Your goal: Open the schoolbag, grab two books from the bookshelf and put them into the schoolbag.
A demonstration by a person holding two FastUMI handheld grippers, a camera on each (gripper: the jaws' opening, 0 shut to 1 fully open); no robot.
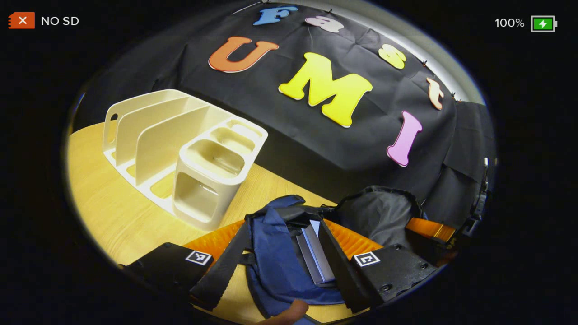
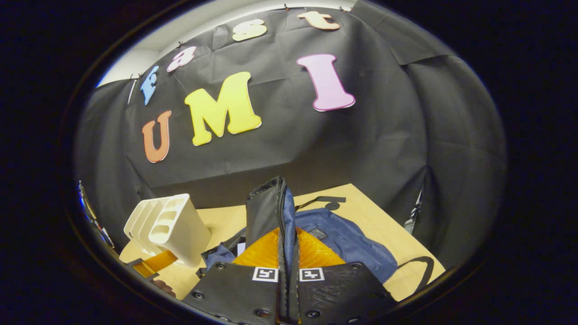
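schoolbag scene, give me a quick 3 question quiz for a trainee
1. True or false: the bookshelf has books standing in its slots.
2. What is the right gripper shut on? A) the schoolbag's flap B) a book C) the bookshelf
3. In the left gripper view, what lies between the left gripper's open fingers, inside the schoolbag?

Key: 1. false, its slots are empty; 2. A; 3. a book.

wooden table (image 1: 113, 212), cream bookshelf (image 1: 180, 149) standing on it, blue schoolbag (image 2: 347, 243) lying beside
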